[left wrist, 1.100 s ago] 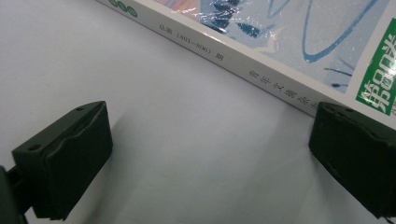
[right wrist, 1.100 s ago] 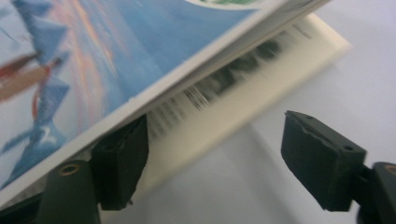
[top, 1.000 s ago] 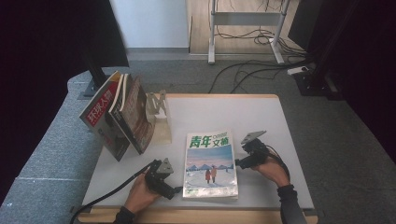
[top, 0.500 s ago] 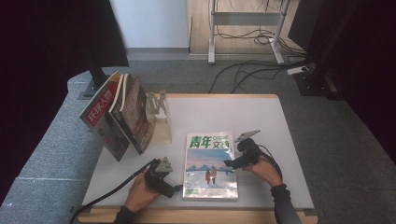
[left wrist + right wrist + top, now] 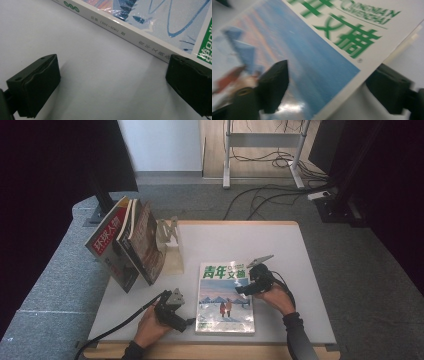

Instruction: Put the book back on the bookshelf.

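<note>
A magazine (image 5: 225, 300) with green characters and a snowy blue cover lies flat on the white table (image 5: 285, 250), near the front. My right gripper (image 5: 241, 289) is at its right edge, pointing left. In the right gripper view the magazine (image 5: 312, 55) has its cover edge between the wide jaws of my right gripper (image 5: 329, 85): one jaw over the cover, the other beside the edge. These jaws have just been closing, and no pad visibly presses. My left gripper (image 5: 190, 321) lies by the lower left corner. Near the magazine's spine (image 5: 140, 42), my left gripper (image 5: 110, 82) is open over bare table.
At the back left, several magazines (image 5: 125, 245) lean on a pale bookend stand (image 5: 170, 240). Grey cushions (image 5: 65, 280) border the table's left side. Cables (image 5: 260, 200) and metal frame legs lie on the floor beyond the far edge.
My right gripper has slid left from beside the magazine onto its right edge. The left gripper and the magazine have stayed put.
</note>
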`<state>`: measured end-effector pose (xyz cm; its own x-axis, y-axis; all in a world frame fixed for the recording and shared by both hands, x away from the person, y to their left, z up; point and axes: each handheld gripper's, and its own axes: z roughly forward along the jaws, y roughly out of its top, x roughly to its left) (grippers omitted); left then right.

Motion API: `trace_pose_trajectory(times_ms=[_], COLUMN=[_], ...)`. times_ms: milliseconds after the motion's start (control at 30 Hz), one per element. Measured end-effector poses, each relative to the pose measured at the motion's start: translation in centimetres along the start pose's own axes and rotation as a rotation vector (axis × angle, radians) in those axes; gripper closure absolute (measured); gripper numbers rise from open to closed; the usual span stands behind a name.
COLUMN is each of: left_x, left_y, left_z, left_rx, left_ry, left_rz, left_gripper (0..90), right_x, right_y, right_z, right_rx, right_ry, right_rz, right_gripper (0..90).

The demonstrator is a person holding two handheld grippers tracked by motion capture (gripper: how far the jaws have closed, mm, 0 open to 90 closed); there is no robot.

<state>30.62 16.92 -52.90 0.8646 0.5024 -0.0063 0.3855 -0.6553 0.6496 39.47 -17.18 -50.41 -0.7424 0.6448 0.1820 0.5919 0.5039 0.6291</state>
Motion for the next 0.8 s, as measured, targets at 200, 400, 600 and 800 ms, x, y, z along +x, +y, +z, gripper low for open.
trace_pose_trajectory(times_ms=[200, 400, 600, 800], left_x=[0.0, 0.0, 0.0, 0.0], left_y=[0.0, 0.0, 0.0, 0.0], left_z=[0.0, 0.0, 0.0, 0.0], left_rx=[-0.001, -0.002, -0.002, 0.0], left_ry=[0.001, 0.001, 0.002, 0.003], left_rz=[0.0, -0.002, -0.002, -0.001], left_gripper=[0.0, 0.0, 0.0, 0.0], right_x=[0.6, -0.3, -0.4, -0.6], right_y=[0.6, -0.5, -0.4, 0.2], right_z=[0.5, 0.0, 0.2, 0.1], right_rx=[0.02, 0.06, 0.049, 0.031], right_ry=[-0.008, -0.045, -0.006, 0.008], right_rz=[-0.028, 0.018, 0.024, 0.032], right_gripper=[23.9, 15.6, 15.8, 19.0])
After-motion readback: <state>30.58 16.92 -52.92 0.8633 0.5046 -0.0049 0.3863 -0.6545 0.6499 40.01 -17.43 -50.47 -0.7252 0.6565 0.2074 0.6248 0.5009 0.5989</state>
